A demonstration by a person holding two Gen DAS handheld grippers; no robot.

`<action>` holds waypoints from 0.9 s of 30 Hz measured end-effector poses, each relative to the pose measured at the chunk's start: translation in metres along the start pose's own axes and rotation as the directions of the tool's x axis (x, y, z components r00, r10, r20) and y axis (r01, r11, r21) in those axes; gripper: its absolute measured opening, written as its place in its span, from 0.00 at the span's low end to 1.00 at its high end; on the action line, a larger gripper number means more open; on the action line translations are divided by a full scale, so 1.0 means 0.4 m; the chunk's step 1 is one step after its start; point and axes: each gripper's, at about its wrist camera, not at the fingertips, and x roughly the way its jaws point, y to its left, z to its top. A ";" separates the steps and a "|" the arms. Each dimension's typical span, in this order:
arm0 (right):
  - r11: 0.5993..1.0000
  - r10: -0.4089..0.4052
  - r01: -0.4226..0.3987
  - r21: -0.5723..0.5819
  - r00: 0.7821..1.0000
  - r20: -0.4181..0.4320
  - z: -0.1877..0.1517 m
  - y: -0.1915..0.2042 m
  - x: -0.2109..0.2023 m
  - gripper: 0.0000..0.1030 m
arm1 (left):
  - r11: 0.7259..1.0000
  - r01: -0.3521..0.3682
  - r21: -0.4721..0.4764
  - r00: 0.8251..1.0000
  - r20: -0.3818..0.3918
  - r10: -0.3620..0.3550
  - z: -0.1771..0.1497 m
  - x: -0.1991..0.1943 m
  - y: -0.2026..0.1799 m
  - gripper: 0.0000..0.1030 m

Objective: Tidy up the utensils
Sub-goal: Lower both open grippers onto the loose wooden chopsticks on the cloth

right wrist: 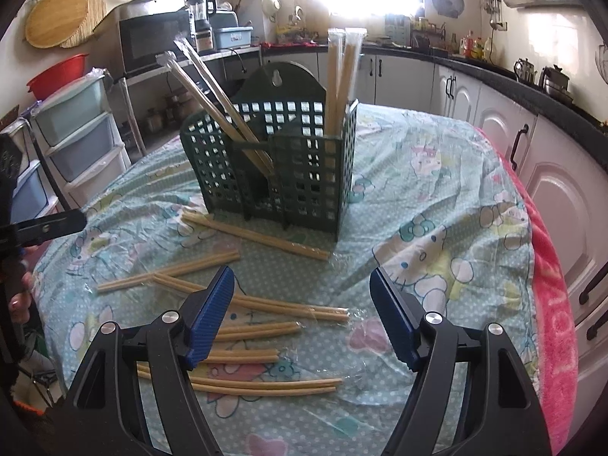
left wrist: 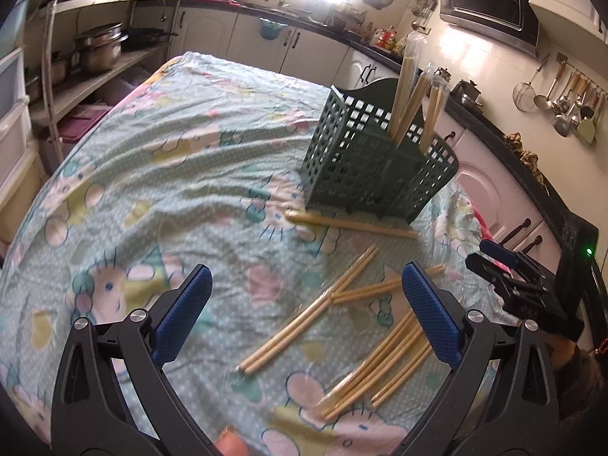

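Note:
A dark green lattice utensil holder (left wrist: 364, 167) (right wrist: 281, 174) stands on the cloth-covered table, with a few wrapped chopstick pairs (left wrist: 408, 91) (right wrist: 342, 79) upright or leaning in its compartments. Several more wrapped chopstick pairs (left wrist: 304, 323) (right wrist: 266, 306) lie scattered on the cloth in front of it, one pair (right wrist: 254, 233) right at its base. My left gripper (left wrist: 304, 311) hovers open above the loose pairs, nothing between its blue pads. Over the near pairs my right gripper (right wrist: 302, 311) also stands open and holds nothing. The right gripper's body (left wrist: 520, 285) shows at the left view's right edge.
The table carries a pale green cartoon-print cloth (left wrist: 159, 159) with a pink towel (right wrist: 551, 304) along its right edge. White cabinets (right wrist: 494, 114) with a dark counter run behind. Shelves with pots (left wrist: 98, 45) and plastic drawers (right wrist: 76, 133) stand to the left.

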 end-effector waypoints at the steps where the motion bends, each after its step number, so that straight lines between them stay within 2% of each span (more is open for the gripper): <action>1: 1.000 -0.002 0.002 0.000 1.000 -0.005 -0.003 -0.003 0.006 0.69 | 1.000 -0.004 0.000 1.000 -0.003 0.004 -0.007 -0.002 0.003 0.90; 10: 0.999 -0.023 0.024 0.037 0.999 -0.045 -0.026 -0.040 0.044 0.64 | 1.000 -0.019 -0.010 0.999 -0.038 0.019 -0.073 -0.015 0.032 0.89; 14: 0.999 -0.020 0.023 0.047 0.998 -0.051 -0.028 -0.051 0.050 0.62 | 0.999 0.000 -0.037 0.998 -0.055 -0.002 -0.098 -0.013 0.048 0.74; 16: 0.999 -0.019 0.022 0.046 0.998 -0.055 -0.029 -0.052 0.052 0.61 | 0.999 0.009 -0.040 0.997 -0.075 -0.012 -0.110 -0.008 0.050 0.62; 23: 0.999 -0.017 0.019 0.040 0.997 -0.071 -0.033 -0.057 0.062 0.59 | 0.999 -0.005 -0.042 0.994 -0.110 0.001 -0.137 0.014 0.063 0.61; 27: 0.999 -0.008 0.012 0.045 0.996 -0.084 -0.038 -0.062 0.072 0.58 | 0.998 -0.012 -0.067 0.993 -0.114 0.005 -0.151 0.022 0.090 0.50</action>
